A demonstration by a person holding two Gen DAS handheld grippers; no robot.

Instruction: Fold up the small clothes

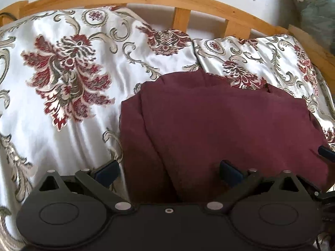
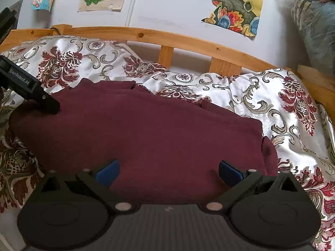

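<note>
A dark maroon garment [image 1: 219,125] lies folded into a broad slab on the floral satin bedspread [image 1: 62,108]. My left gripper [image 1: 168,170] is open over its near left edge; the left finger hangs above the bedspread and the right above the cloth. In the right wrist view the same maroon garment [image 2: 146,129] fills the middle. My right gripper [image 2: 168,170] is open just above its near edge, holding nothing. The left gripper's black body [image 2: 27,90] shows at the garment's far left corner. A blue fingertip [image 1: 326,152] of the right gripper pokes in at the right edge.
A wooden bed rail [image 2: 167,39] with slats runs behind the bedspread [image 2: 282,108]. Colourful paper pictures [image 2: 234,6] hang on the white wall. A bundle of grey-green fabric [image 2: 316,27] sits at the far right.
</note>
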